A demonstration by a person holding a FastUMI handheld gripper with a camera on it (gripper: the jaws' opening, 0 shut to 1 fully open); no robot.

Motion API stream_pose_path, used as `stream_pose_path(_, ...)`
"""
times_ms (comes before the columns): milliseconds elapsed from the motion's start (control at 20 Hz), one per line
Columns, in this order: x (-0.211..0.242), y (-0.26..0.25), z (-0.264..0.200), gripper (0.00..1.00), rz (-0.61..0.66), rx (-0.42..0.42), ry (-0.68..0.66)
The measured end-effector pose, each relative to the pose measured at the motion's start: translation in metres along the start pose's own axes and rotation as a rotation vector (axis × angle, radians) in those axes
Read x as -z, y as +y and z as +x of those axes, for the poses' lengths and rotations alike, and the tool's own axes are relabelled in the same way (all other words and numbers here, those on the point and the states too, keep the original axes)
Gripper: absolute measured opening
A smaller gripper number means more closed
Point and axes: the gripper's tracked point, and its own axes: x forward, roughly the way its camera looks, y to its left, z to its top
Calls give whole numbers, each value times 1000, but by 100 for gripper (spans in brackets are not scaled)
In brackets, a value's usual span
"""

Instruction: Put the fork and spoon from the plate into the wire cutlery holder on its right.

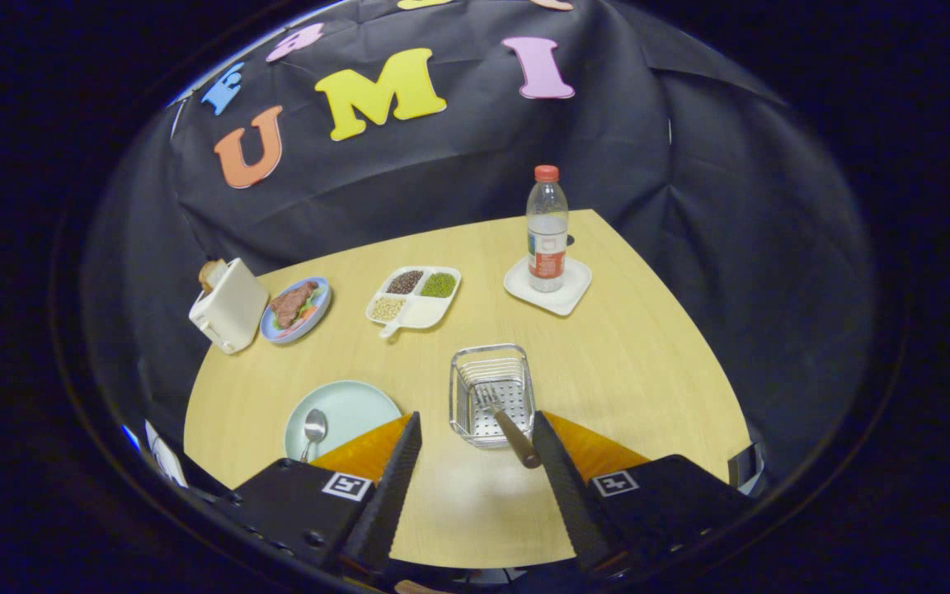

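Wooden table (640, 363) bears plate (351, 408), wire holder (463, 404), toaster (228, 307), perhaps coaster (574, 289).

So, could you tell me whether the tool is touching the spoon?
Apart. In the gripper view the open tool holds nothing; the spoon lies on the plate, beside one finger.

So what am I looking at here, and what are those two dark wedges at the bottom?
Those wedges are the two fingers of a hand-held gripper; a person carries it, and the camera rides on it, looking forward along the fingers. They stand open and hold nothing. Just ahead, on the wooden table, sits a wire holder with a fork in it, handle leaning out toward the right finger. Left of it is a pale green plate with a spoon. Beyond are a divided tray of beans, a blue plate of food, a toaster and a bottle on a white dish.
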Motion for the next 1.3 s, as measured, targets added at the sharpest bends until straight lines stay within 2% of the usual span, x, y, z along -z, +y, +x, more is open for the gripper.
stream_pose_path(50,-1,6,-5,90,-8,1,-15)
stream_pose_path(150,0,20,-12,97,-25,-3,-37)
stream_pose_path(550,15,85,-18,97,-89,-17,-81)
stream_pose_path(1300,106,191,56,97,-101,-90,111)
